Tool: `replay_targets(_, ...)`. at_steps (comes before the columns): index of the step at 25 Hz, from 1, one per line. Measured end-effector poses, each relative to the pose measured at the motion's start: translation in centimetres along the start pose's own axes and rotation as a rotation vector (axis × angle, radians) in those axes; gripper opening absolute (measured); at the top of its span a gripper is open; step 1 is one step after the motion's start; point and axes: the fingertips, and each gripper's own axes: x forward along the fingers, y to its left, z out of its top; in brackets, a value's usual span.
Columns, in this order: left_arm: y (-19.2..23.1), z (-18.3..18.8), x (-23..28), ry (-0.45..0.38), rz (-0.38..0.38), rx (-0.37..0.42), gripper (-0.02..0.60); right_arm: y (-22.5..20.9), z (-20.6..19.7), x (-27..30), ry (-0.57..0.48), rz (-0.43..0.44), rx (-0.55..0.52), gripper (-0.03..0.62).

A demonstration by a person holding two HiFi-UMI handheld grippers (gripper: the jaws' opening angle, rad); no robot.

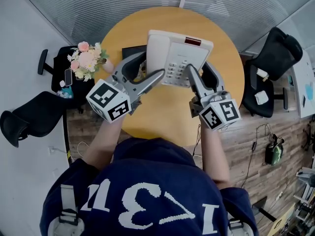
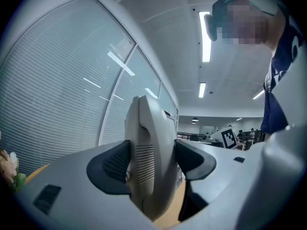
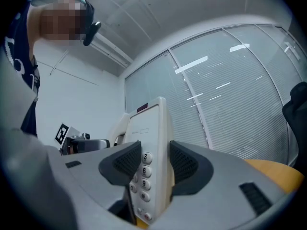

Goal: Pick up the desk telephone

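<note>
Left gripper [image 1: 153,66] and right gripper [image 1: 199,69] each clamp one side of the telephone [image 1: 179,48], held over the round surface [image 1: 162,113]. If either grip tilts unevenly, the handset could slide off its cradle.

Desk telephone [image 1: 177,53] over the table [image 1: 162,117], flowers [image 1: 86,60] left.

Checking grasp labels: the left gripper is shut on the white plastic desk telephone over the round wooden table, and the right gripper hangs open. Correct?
No. The right gripper is also shut on the white plastic desk telephone, at its keypad, as the right gripper view shows. The left gripper is shut on it over the round wooden table.
</note>
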Motion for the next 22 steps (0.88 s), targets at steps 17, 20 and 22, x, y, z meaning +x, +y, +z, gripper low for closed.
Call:
replay_targets(17,-0.7,1.0,-0.2,-0.009,-0.007,0.020,0.302,0.5,1.1,-0.4,-0.009,0.004,-0.016,0.198)
replay_targets(20,-0.8,0.9,-0.4,-0.012,-0.009,0.019,0.302,0.7,1.0,-0.5,-0.009,0.003,-0.016,0.198)
replay_targets(22,-0.8,0.9,-0.5,-0.017,-0.011,0.020,0.302,0.8,1.0,-0.6,-0.009,0.004,-0.017,0.198)
